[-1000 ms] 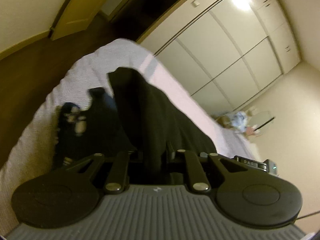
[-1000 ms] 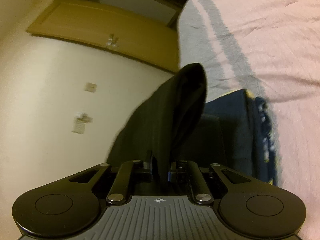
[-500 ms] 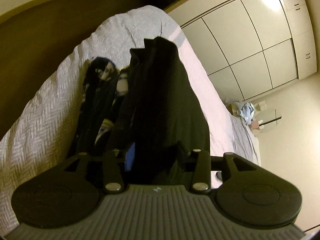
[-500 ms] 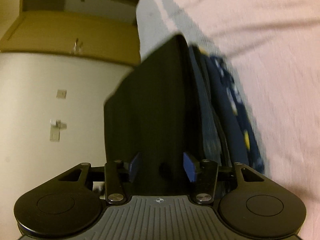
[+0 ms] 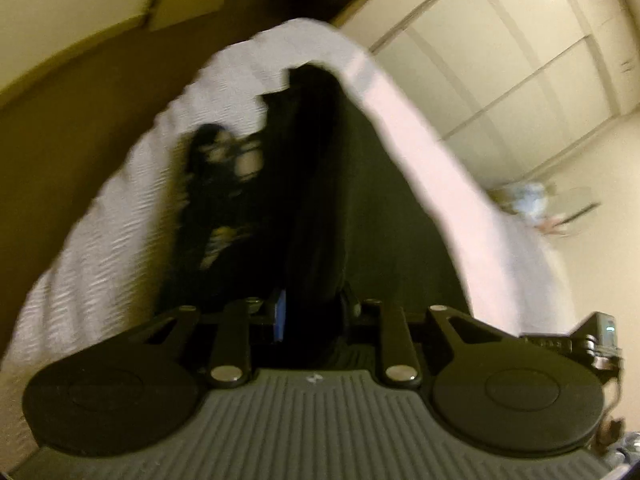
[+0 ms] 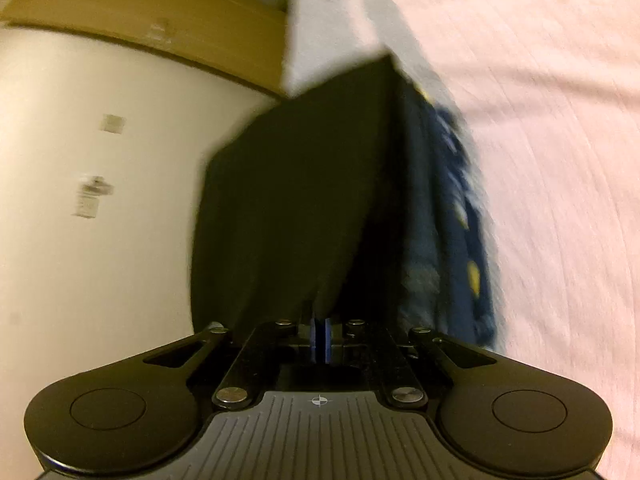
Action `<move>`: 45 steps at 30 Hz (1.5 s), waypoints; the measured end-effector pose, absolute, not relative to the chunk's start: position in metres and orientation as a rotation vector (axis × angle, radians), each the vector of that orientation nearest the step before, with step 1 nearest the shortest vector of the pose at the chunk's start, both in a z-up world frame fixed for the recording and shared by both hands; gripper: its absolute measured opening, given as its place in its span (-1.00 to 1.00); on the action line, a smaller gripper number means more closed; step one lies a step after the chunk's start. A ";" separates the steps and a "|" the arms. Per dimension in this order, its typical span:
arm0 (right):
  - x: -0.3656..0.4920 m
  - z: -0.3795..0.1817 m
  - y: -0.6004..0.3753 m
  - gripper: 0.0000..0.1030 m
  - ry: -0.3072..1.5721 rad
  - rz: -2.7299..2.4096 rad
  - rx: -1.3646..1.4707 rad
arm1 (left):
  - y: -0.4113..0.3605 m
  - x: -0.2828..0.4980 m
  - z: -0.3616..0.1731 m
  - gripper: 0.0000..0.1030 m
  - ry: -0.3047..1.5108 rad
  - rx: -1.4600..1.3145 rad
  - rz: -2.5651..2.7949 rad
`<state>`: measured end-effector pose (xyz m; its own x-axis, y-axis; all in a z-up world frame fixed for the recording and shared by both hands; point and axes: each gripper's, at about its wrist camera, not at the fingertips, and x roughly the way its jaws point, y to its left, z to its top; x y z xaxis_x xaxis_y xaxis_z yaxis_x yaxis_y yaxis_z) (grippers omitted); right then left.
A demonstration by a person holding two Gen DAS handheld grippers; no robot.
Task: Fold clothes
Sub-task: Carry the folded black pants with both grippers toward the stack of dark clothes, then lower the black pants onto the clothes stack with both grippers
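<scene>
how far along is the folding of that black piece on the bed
Done: little shows as finished; a dark blue patterned garment lies bunched on the bed, not neatly folded. In hand: the black garment is pinched by the right claw, whose blue pads are together, and the left claw also grips it. Left: lay it flat, finish its folds, then do the blue one.

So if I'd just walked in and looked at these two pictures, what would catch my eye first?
Probably the big plain black garment, stretched out in front of both cameras and pinched in the right gripper, whose blue pads are pressed together on it. Beside it lies a dark navy patterned cloth with yellow spots, on a pale pink bedspread. The left gripper also has black fabric running between its fingers.
</scene>
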<state>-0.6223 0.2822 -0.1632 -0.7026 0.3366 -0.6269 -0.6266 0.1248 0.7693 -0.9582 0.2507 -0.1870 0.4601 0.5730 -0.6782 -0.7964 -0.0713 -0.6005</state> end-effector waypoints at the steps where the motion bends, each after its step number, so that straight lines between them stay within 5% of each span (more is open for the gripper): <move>1: -0.623 -0.174 0.280 -0.91 1.682 1.625 -0.301 | 0.252 -0.957 -0.189 -0.55 0.243 -1.202 1.153; 5: -0.623 -0.193 0.273 -0.57 1.701 1.522 -0.303 | 0.250 -0.952 -0.174 -0.45 0.286 -1.166 1.157; 10: -0.623 -0.158 0.271 -0.36 1.432 1.573 -0.468 | 0.244 -0.946 -0.159 -0.46 0.447 -1.107 1.169; 13: -0.627 -0.142 0.273 -0.36 1.266 1.552 -0.553 | 0.249 -0.938 -0.134 -0.71 0.513 -1.017 1.209; 19: -0.642 -0.111 0.301 -0.36 1.016 1.623 -0.481 | 0.311 -0.910 -0.090 -0.72 0.491 -0.766 1.219; 28: -0.667 -0.132 0.386 -0.36 0.887 1.642 -0.468 | 0.430 -0.880 -0.142 -0.72 0.509 -0.713 1.248; 36: -0.692 -0.195 0.411 -0.36 0.904 1.705 -0.526 | 0.428 -0.909 -0.241 -0.94 0.527 -0.752 1.312; 45: -0.692 -0.171 0.403 -0.36 0.840 1.744 -0.562 | 0.424 -0.924 -0.207 -0.95 0.490 -0.820 1.307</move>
<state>-0.6921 0.4034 -0.1715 -0.3189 0.6147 -0.7214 -0.9472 -0.1814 0.2642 -0.9245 0.4242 -0.2073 0.2206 0.6455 -0.7312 -0.9671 0.0476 -0.2497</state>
